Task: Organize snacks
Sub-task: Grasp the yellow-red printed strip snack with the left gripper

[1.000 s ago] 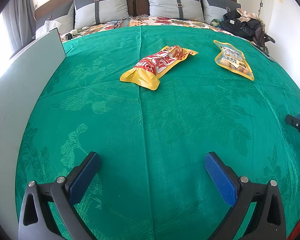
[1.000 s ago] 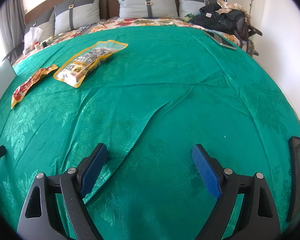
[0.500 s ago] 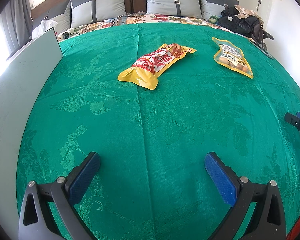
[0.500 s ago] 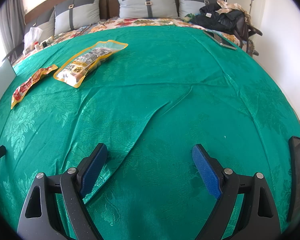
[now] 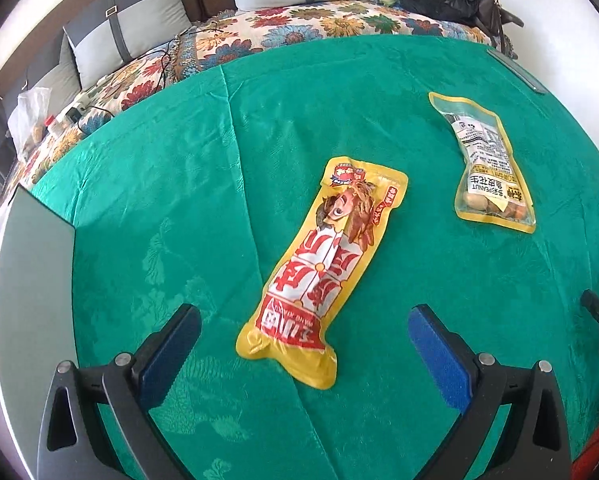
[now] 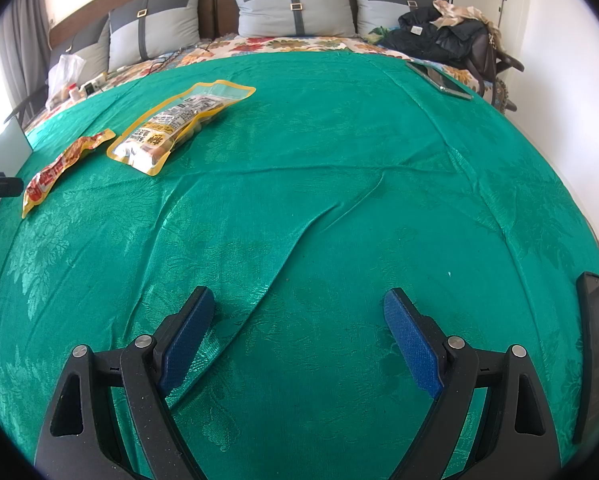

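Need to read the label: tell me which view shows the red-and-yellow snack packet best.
The left wrist view: the red-and-yellow snack packet lies large and face-up just ahead of the open left claw. The right wrist view shows it small and foreshortened at the far left.

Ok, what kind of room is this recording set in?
Most likely a bedroom: the snacks lie on a bed under a green cloth, grey pillows lean on a padded headboard, and a floral bedspread shows beyond the cloth.
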### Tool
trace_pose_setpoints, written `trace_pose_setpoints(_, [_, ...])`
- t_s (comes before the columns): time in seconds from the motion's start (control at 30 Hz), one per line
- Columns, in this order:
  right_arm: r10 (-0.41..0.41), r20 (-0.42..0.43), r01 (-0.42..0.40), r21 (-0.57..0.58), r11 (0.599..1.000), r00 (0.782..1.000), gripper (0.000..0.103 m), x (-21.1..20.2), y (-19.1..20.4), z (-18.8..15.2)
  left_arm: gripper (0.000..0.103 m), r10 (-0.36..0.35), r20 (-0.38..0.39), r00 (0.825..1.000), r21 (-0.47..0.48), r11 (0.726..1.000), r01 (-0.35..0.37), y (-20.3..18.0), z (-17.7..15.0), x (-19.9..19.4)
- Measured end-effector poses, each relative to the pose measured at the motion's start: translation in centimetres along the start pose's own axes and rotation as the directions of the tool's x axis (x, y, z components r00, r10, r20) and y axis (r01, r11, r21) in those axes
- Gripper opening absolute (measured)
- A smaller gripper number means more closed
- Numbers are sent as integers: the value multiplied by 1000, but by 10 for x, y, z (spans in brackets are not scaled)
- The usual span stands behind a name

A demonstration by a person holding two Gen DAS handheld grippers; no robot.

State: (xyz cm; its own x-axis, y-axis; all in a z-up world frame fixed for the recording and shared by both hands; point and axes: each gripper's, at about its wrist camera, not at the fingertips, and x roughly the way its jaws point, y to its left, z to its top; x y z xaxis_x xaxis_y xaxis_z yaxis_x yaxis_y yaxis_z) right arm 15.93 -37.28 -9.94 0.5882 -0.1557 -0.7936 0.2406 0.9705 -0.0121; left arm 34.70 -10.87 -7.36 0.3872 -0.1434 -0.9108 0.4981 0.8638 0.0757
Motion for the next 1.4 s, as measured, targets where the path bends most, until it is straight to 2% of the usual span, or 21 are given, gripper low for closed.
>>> trace_pose_setpoints(0.07, [0, 0, 0, 0, 1000, 1000, 89, 0, 0, 0, 102, 15, -25, 1000, -19, 1000, -16, 3, 12, 15])
trace_pose_setpoints(0.2, [1, 0, -1, 0, 1000, 1000, 89, 0, 0, 0, 100, -11, -82, 997, -116, 993, 1, 13, 18, 43])
trace_pose_setpoints(0.23, [1, 0, -1, 0, 1000, 1000, 89, 0, 0, 0, 93, -45, -72, 996, -137, 990, 35, 15, 16, 44])
trace_pose_setpoints(0.3, [0, 0, 0, 0, 1000, 1000, 89, 0, 0, 0, 69, -78, -3, 997, -155, 985, 77, 16, 8, 36])
trace_pose_setpoints(0.33, [0, 0, 0, 0, 1000, 1000, 89, 0, 0, 0, 56, -56, 8, 998, -152, 987, 57, 15, 3, 33])
trace_pose_setpoints(0.37, [0, 0, 0, 0, 1000, 1000, 89, 0, 0, 0, 49, -56, 12, 998, -152, 987, 57, 15, -1, 31])
trace_pose_setpoints(0.53, [0, 0, 0, 0, 1000, 1000, 90, 0, 0, 0, 47, -78, 34, 996, -247, 965, 84, 20, -42, 11])
trace_pose_setpoints(0.73, [0, 0, 0, 0, 1000, 1000, 90, 0, 0, 0, 47, -53, 18, 998, -258, 964, 56, -14, -127, -33])
trace_pose_setpoints(0.83, [0, 0, 0, 0, 1000, 1000, 90, 0, 0, 0, 48, -20, 29, 999, -237, 971, 26, -25, -154, -43])
trace_pose_setpoints(0.9, [0, 0, 0, 0, 1000, 1000, 90, 0, 0, 0, 56, -17, 43, 999, -223, 974, 27, -28, -156, -43])
trace_pose_setpoints(0.97, [1, 0, -1, 0, 1000, 1000, 90, 0, 0, 0, 77, -32, 54, 998, -237, 970, 44, -23, -149, -39])
trace_pose_setpoints(1.1, [1, 0, -1, 0, 1000, 1000, 90, 0, 0, 0, 86, 30, 74, 997, -271, 963, -9, -6, -134, -23])
trace_pose_setpoints(1.23, [1, -1, -1, 0, 1000, 1000, 90, 0, 0, 0, 103, 68, 122, 990, -292, 956, -30, 5, -128, -11])
trace_pose_setpoints(1.4, [1, -1, -1, 0, 1000, 1000, 90, 0, 0, 0, 103, 81, 174, 981, -287, 958, -28, 7, -131, -9])
